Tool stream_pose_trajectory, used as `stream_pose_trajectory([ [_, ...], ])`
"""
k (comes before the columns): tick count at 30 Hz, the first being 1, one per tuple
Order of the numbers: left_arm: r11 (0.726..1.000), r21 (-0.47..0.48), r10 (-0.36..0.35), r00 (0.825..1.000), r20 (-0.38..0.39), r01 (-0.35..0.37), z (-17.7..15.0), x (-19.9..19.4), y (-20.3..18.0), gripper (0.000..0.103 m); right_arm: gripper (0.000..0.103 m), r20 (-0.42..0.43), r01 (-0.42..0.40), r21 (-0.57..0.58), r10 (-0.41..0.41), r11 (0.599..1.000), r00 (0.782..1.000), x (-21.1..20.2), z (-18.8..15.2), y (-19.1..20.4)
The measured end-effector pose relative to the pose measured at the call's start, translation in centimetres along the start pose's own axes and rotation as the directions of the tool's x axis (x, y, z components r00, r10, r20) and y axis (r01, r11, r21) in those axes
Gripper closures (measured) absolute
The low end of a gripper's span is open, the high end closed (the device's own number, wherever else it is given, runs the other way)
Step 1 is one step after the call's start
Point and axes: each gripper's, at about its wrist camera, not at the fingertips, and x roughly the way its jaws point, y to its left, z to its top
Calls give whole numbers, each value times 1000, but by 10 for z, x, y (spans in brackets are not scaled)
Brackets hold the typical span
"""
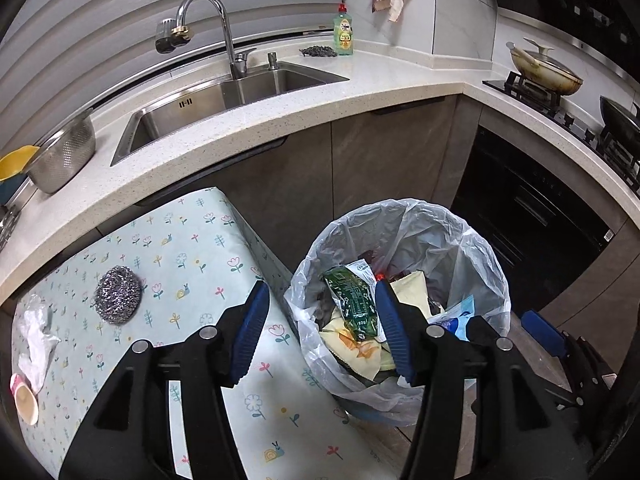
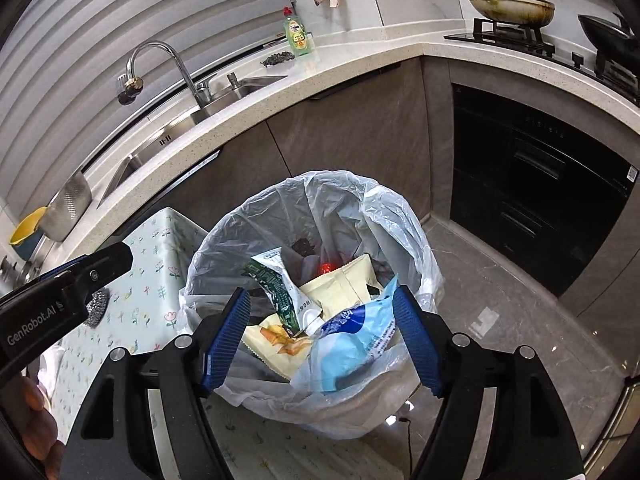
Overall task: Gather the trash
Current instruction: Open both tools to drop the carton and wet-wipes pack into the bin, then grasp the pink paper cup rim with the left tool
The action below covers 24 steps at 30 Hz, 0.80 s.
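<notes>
Drop step: both grippers, left (image 1: 322,328) and right (image 2: 322,334), hang over the bin (image 2: 224,236), fingers open and empty; next, fetch the crumpled tissue (image 1: 36,340) at nine o'clock on the tabletop (image 1: 192,240).

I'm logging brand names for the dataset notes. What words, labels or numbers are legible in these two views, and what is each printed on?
"GenRobot.AI": white lettering on the black body of the left claw.
Green packet in the bin: dense print, too small to read.
Blue-and-white bag: print blurred, unreadable.
Dish soap bottle: label too small to read.
Nothing else legible.
</notes>
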Motion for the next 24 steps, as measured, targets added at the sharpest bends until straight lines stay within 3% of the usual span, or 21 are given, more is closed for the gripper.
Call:
stream_pose_trajectory([
  [11,998,-48,29,999,35,-28,-14,-37,26,44,29,26,-4,-59,5,998,1000,-36,-14,25],
  [24,986,-140,100,994,40,-94,-54,-84,89,40,29,13,-62,-151,64,987,998,-70,-45,82],
])
